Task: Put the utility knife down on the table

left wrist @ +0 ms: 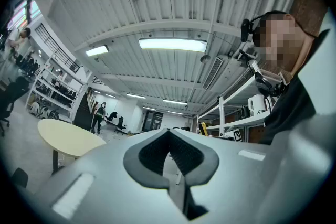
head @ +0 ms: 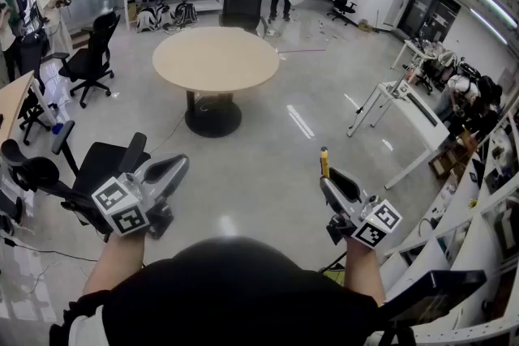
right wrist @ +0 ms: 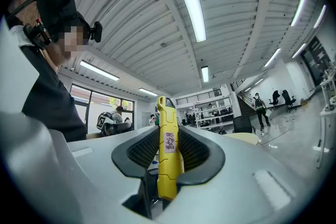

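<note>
Yellow util. knife [right wrist: 168, 150], beige tbl [head: 215, 57], grey floor [head: 268, 174]

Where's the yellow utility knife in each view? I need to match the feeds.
Head view: knife lower right of centre, upright in the right gripper.
Left gripper view: tiny yellow sliver just right of centre.
Right gripper view: dead centre, between the jaws.
Shared landmark: round table.

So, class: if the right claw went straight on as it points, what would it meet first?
Nothing nearby. The right claw, shut on the utility knife, points across open floor, the round table slightly aside. Probably the far shelving first, though depth is unclear.
</note>
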The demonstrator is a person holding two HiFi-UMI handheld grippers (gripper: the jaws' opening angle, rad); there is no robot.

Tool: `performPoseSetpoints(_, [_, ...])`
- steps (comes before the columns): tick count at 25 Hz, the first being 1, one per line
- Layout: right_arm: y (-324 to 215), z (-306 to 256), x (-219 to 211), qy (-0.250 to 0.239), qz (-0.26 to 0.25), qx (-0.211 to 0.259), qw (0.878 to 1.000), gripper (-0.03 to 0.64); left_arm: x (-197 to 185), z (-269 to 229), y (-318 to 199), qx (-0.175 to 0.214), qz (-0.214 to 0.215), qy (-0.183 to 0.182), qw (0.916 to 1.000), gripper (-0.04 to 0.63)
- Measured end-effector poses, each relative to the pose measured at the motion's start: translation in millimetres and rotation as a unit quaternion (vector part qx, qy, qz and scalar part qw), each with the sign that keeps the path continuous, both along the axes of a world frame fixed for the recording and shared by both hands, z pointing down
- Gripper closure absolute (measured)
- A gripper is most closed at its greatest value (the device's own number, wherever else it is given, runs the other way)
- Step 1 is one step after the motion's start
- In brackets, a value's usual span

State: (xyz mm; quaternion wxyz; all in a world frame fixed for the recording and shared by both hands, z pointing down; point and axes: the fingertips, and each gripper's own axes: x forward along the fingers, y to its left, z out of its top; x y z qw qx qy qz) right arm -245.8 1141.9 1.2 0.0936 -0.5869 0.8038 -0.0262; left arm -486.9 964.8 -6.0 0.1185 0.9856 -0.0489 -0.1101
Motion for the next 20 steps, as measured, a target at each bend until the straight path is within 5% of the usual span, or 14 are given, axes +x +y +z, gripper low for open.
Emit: performPoseSetpoints(20, [47, 8, 41, -0.015, -0.005, -0.005, 1.000, 0.483, 59, 6, 39, -0.010, 0.020, -0.004, 0.9997, 0.597])
